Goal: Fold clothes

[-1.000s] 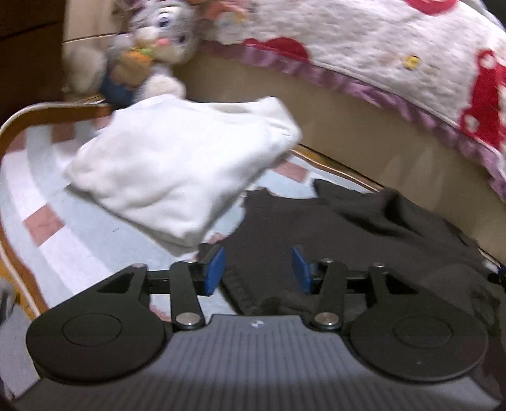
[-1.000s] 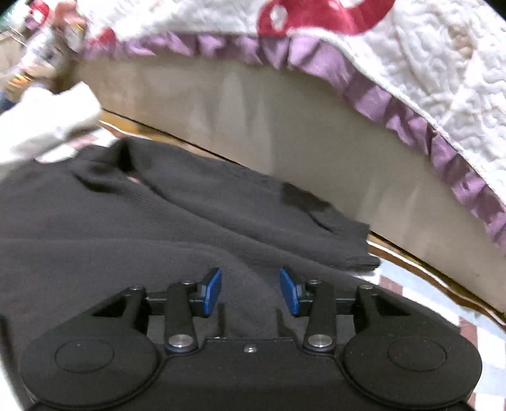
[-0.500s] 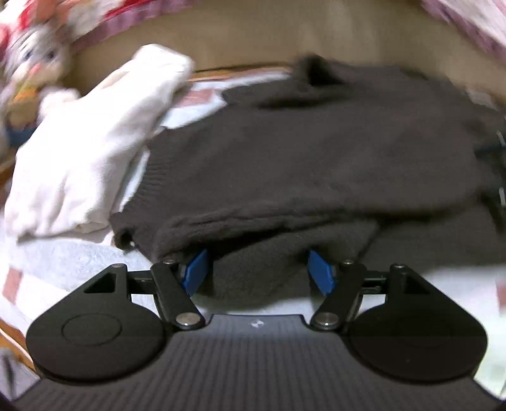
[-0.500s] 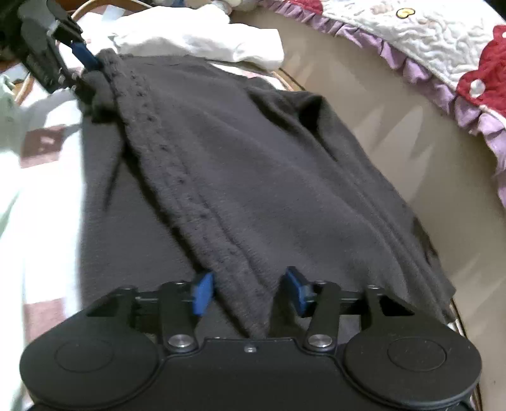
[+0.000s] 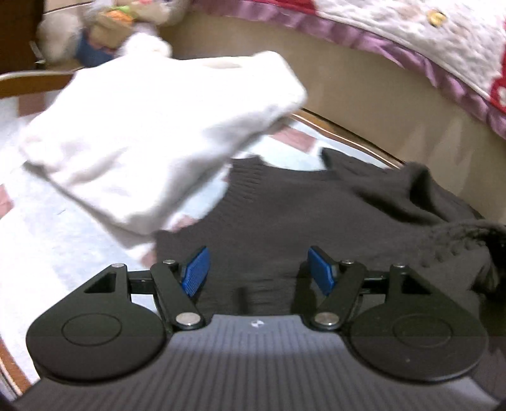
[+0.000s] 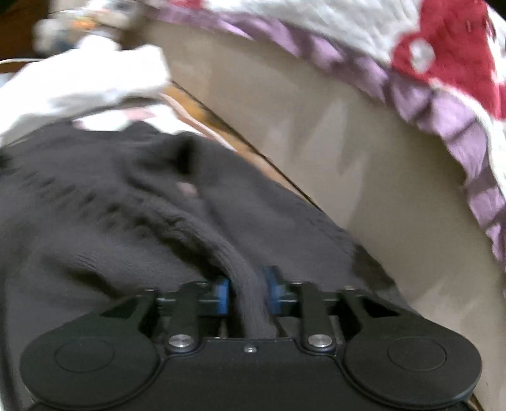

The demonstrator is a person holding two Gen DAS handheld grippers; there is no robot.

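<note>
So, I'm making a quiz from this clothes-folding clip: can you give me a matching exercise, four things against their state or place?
Things:
1. left hand-held gripper
2. right hand-held gripper
3. white garment
4. stuffed toy

States or places:
A. pads pressed on a fold of the dark sweater
B. folded, lying beside the dark sweater
C. jaws apart over the dark knit, gripping nothing
D. at the far end, beyond the white garment

Pairs: 1-C, 2-A, 3-B, 4-D
</note>
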